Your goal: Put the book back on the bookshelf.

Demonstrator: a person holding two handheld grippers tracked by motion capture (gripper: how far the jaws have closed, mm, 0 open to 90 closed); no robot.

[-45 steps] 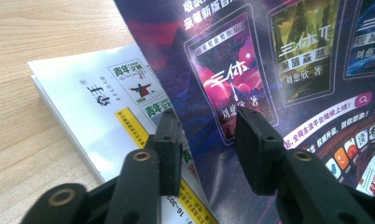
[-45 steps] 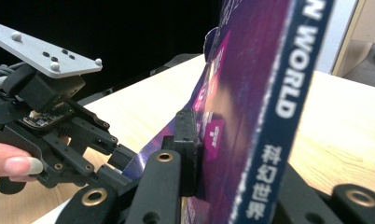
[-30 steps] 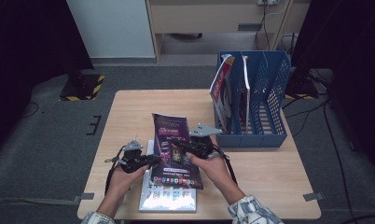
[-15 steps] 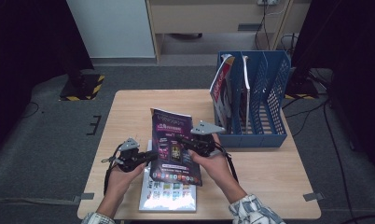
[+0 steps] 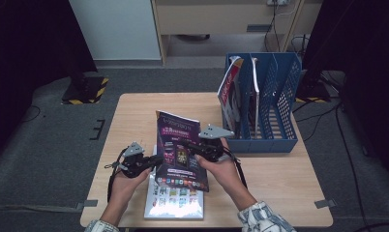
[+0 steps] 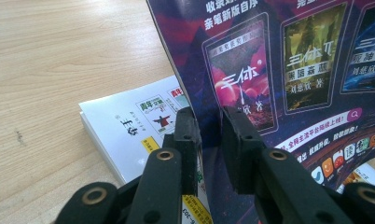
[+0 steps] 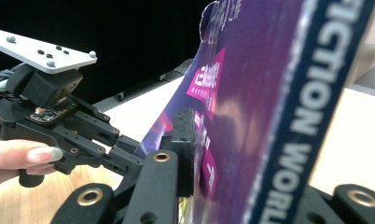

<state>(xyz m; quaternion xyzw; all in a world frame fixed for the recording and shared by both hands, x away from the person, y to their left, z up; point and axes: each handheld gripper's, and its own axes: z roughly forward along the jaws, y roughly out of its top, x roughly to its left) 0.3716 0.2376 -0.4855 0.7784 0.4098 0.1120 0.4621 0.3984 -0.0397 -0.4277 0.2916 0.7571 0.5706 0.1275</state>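
Above the wooden desk (image 5: 134,116), a purple magazine (image 5: 179,150) stands nearly upright between both hands, its left edge pinched by the left tool (image 5: 156,159) and its right edge by the right tool (image 5: 188,146), just over a white booklet (image 5: 173,203) lying flat near the front edge.

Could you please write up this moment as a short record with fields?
held item: purple magazine, lifted upright
left gripper: shut on the magazine's edge
right gripper: shut on the opposite edge
beneath: white book flat on the table
rack: blue file rack with magazines standing in its left slots
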